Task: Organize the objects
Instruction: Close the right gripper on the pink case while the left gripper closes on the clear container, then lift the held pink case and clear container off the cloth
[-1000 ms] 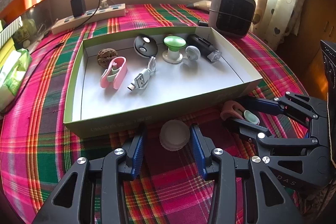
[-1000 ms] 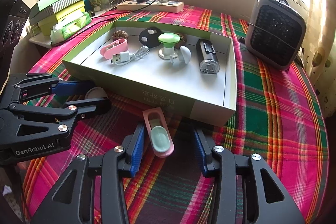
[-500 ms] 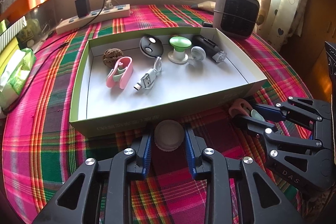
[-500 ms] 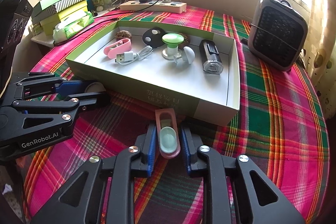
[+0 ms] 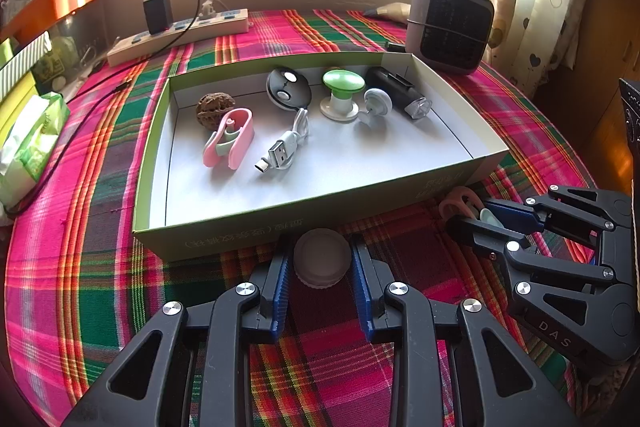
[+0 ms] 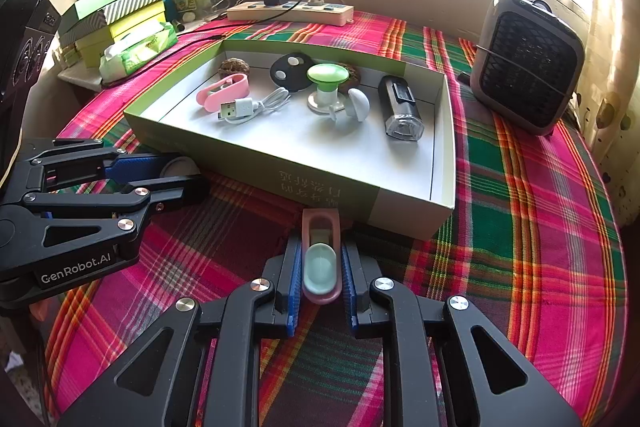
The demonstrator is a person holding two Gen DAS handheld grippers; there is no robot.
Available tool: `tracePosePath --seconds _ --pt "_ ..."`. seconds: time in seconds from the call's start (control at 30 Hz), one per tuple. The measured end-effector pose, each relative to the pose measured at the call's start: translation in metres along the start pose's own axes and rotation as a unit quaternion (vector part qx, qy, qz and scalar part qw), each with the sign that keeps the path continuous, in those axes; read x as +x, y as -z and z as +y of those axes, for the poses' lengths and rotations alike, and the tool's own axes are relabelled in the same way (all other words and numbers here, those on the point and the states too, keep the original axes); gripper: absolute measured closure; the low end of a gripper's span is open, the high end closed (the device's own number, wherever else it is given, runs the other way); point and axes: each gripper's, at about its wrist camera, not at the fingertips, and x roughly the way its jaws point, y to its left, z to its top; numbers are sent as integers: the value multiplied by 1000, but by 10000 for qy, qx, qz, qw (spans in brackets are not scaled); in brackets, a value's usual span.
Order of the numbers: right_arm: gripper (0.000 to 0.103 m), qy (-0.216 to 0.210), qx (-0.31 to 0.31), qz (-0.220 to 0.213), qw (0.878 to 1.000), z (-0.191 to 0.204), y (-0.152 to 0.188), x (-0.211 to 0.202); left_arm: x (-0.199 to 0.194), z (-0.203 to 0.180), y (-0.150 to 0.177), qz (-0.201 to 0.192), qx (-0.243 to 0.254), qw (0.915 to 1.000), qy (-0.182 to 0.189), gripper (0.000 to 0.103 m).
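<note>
**Left gripper** (image 5: 322,261): lower centre of the left wrist view. Blue fingers (image 5: 280,279) closed on the sides of a white cap (image 5: 322,257), which lies flat on the cloth just in front of the box wall. Gripped across its width, likely so it can be lifted straight over the wall.

**Right gripper** (image 6: 320,269): lower centre of the right wrist view. Fingers (image 6: 294,277) pressed on both long sides of a pink clip (image 6: 320,255) with a pale green insert. The clip points away from the camera, its far end close to the box's near wall; whether it touches cannot be told. It also shows at the right edge of the left wrist view (image 5: 460,201).

**Box** (image 5: 224,231): shallow, green outside, white inside, centre of both views. It is the apparent collection point. Contents, left to right in the left wrist view: walnut (image 5: 214,109), second pink clip (image 5: 230,139), USB cable (image 5: 282,147), black disc (image 5: 288,91), green-topped knob (image 5: 342,93), small white knob (image 5: 376,105), black lamp (image 5: 400,97). All sit toward the far half, leaving the near floor free for the two gripped items.

**Surface** (image 5: 80,267): plaid cloth, pink and green.

**Surroundings**: heater (image 5: 450,23) upper right; power strip (image 5: 180,35) with charger upper left; tissue pack (image 5: 30,143) at left edge.

**Status (judged)**: both items gripped, neither lifted yet; next, raise each over the near wall.
</note>
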Motion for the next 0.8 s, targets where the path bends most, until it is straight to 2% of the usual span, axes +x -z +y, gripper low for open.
tracePosePath --seconds 0.8 --pt "84 -60 119 -131 9998 3 1 -11 -13 -2 4 -98 10 9999 34 77"
